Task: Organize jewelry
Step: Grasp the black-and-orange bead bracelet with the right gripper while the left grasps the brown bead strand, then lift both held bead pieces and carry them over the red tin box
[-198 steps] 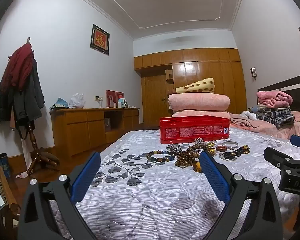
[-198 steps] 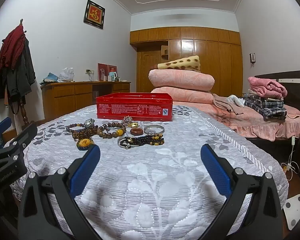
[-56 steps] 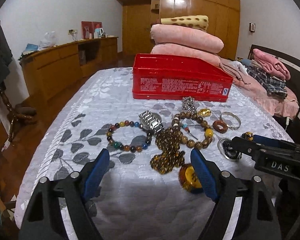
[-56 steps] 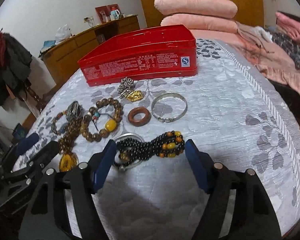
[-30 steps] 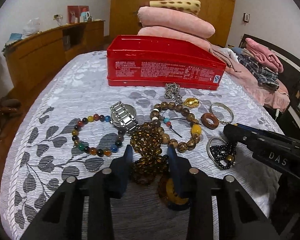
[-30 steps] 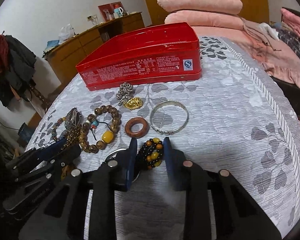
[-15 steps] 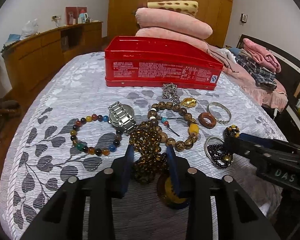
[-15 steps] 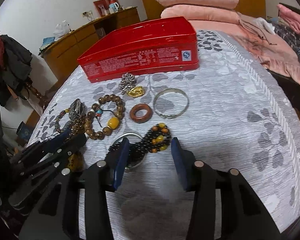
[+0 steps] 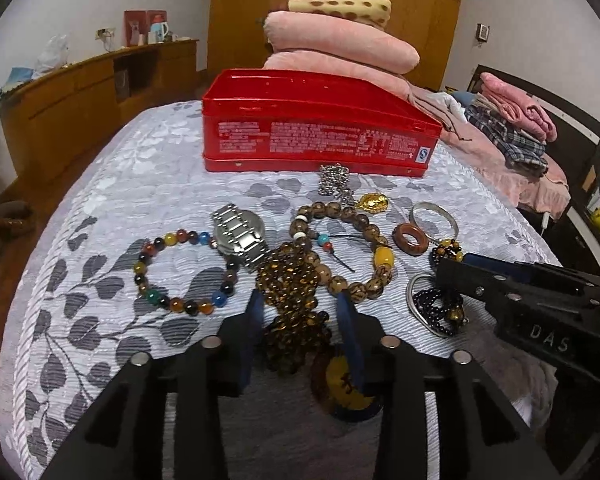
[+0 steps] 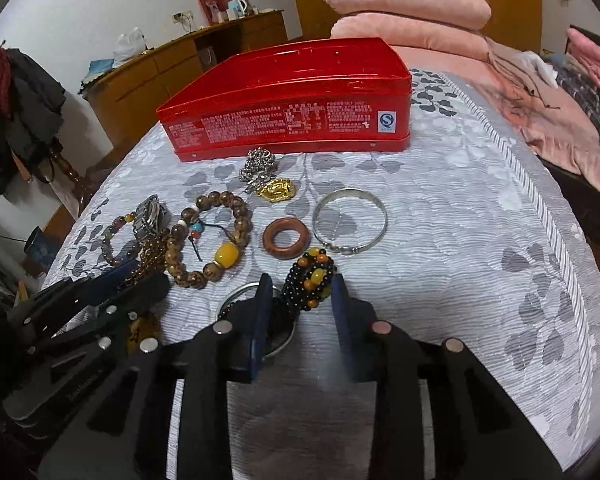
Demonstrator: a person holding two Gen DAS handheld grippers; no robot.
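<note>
Jewelry lies on the grey leaf-patterned bedspread [image 9: 100, 300] in front of an open red tin box [image 9: 312, 136]. My left gripper [image 9: 300, 312] is closed on a long amber-brown bead necklace [image 9: 292, 280] with a yellow pendant [image 9: 348, 392]. My right gripper [image 10: 300, 292] is closed on a black and orange bead bracelet [image 10: 312, 276]; it also shows in the left wrist view [image 9: 456, 268]. Nearby lie a multicoloured bead bracelet [image 9: 172, 268], a steel watch [image 9: 240, 236], a brown bead bracelet [image 10: 208, 240], a wooden ring [image 10: 286, 238] and a silver bangle [image 10: 350, 220].
A silver chain [image 10: 258, 164] and gold pendant [image 10: 278, 190] lie just before the box [image 10: 292, 116]. Pink folded quilts [image 9: 340, 48] are stacked behind it. A wooden sideboard [image 9: 80, 92] stands left of the bed; folded clothes [image 9: 512, 120] lie at the right.
Both grippers came down to the jewelry and closed, the left on the amber necklace, the right on the black and orange bracelet. The bracelet's orange end has been bunched up.
</note>
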